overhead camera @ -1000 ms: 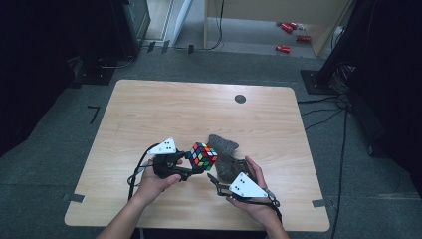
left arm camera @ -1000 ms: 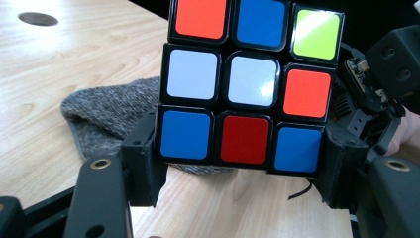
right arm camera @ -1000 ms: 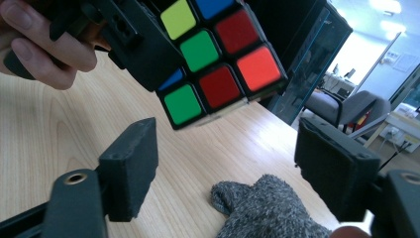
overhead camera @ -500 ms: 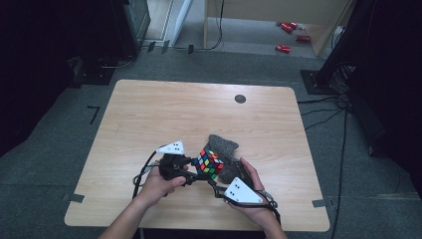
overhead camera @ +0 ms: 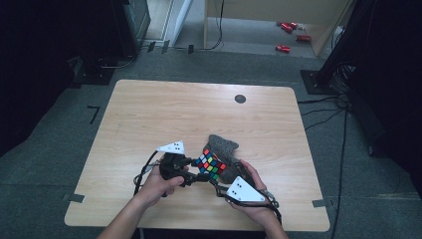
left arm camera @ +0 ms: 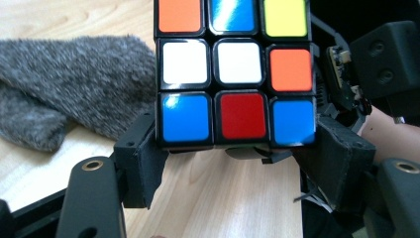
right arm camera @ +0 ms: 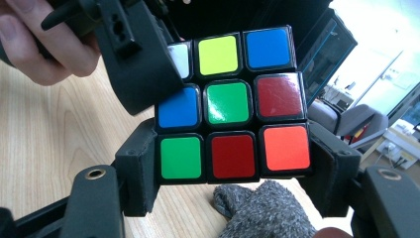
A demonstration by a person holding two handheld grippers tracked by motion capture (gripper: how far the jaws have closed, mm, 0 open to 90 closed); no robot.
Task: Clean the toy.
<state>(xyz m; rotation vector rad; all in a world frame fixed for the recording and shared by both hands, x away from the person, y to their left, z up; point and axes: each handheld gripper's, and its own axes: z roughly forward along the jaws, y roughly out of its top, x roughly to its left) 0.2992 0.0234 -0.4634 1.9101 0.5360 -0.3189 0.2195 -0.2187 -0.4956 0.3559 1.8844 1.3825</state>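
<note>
Cube [overhead camera: 210, 166] held clear of tabletop [overhead camera: 149, 114], between both grippers. Left gripper [overhead camera: 191, 169] jaws clamp bottom layer from left; right gripper [overhead camera: 215, 183] jaws clamp opposite layer from right. Layers stacked along line joining jaws. Grey cloth [overhead camera: 222, 147] just behind.

A light wooden table [overhead camera: 149, 114] with rounded corners stands on grey carpet [overhead camera: 45, 164]. A small dark round disc [overhead camera: 240, 98] sits in the tabletop near its far edge. A grey woolly cloth [overhead camera: 222, 145] lies crumpled on the near half of the table. Beyond the table, red objects [overhead camera: 288, 28] lie on the floor beside a pale wooden panel [overhead camera: 278, 10]. Black cables [overhead camera: 323, 102] trail across the carpet at the right.
</note>
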